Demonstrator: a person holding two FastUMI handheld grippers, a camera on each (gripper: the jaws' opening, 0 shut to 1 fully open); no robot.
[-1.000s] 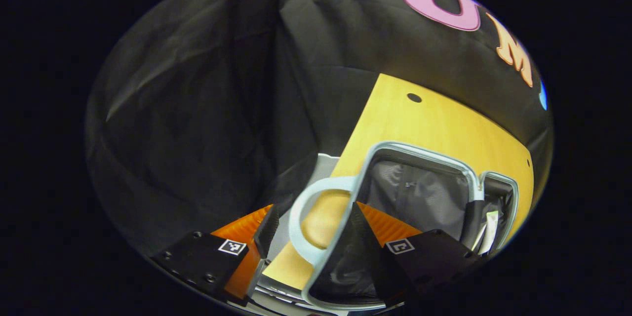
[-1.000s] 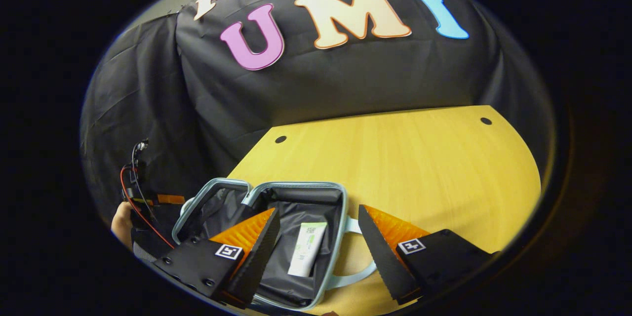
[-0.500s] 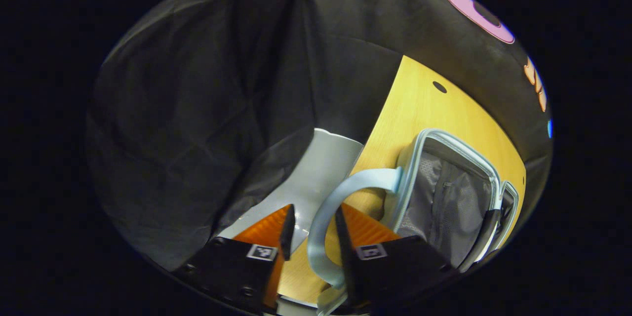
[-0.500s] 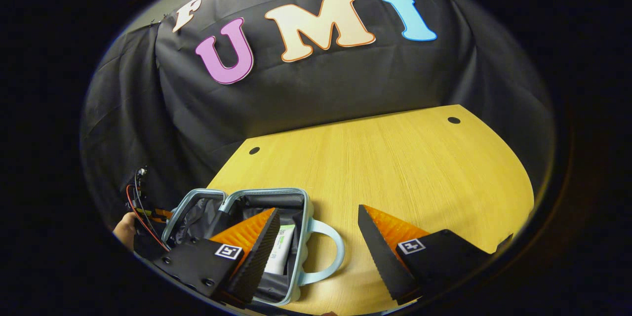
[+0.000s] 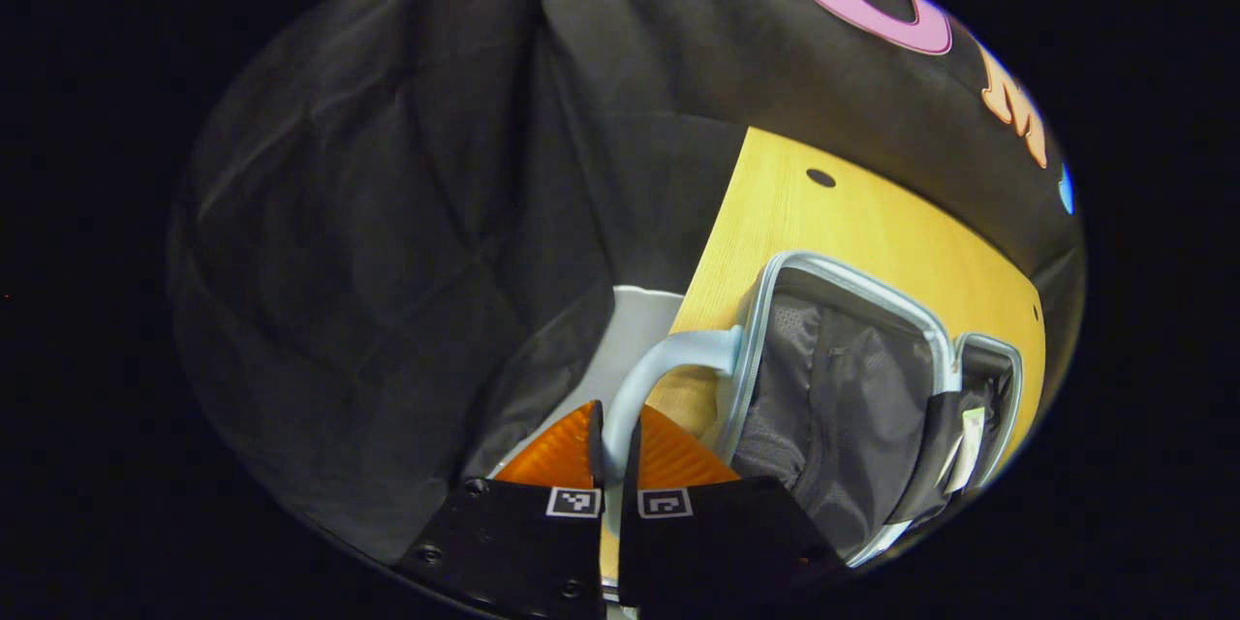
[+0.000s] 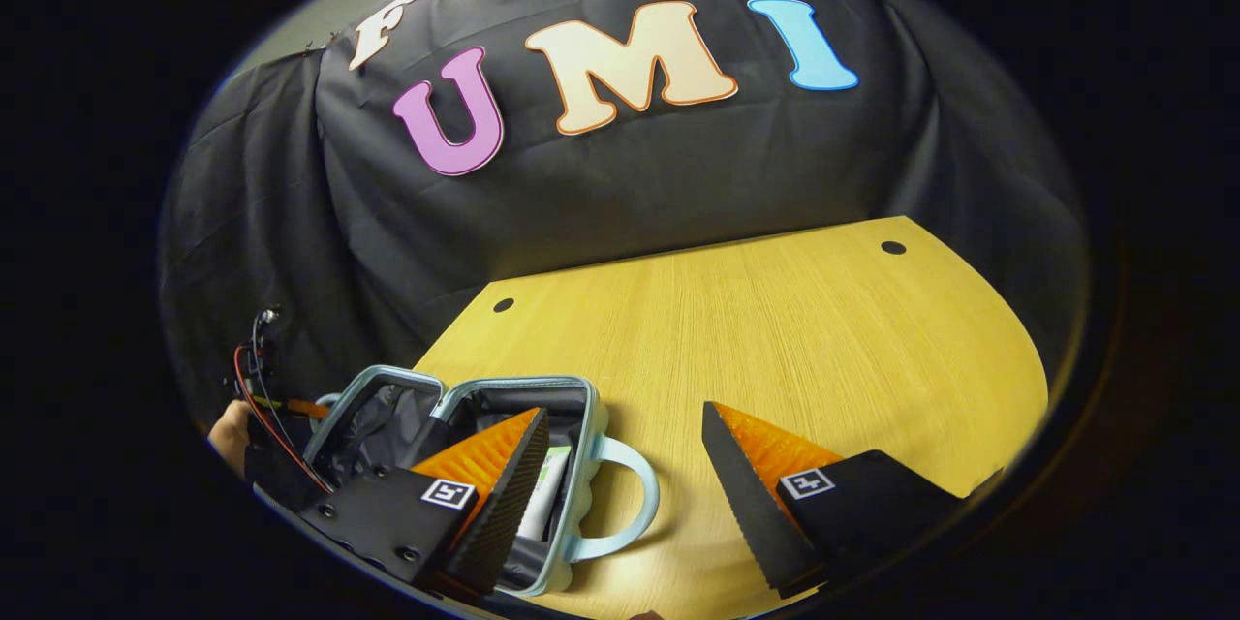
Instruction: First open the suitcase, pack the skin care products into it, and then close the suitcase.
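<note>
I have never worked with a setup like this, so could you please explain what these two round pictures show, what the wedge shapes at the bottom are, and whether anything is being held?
There is no robot arm here: a person carries a two-finger hand-held gripper in each hand, and a fisheye camera rides on each one, looking along its fingers. Those fingers are the wedge shapes at the bottom.

In the left gripper view, the left hand-held gripper is closed on the pale blue handle of a small suitcase, which lies open on a wooden table.

In the right gripper view, the right hand-held gripper is open and holds nothing. It looks over the same suitcase, where a white tube of skin care product lies inside. A second handle faces this camera. At the far left you can see part of the person's hand.
</note>
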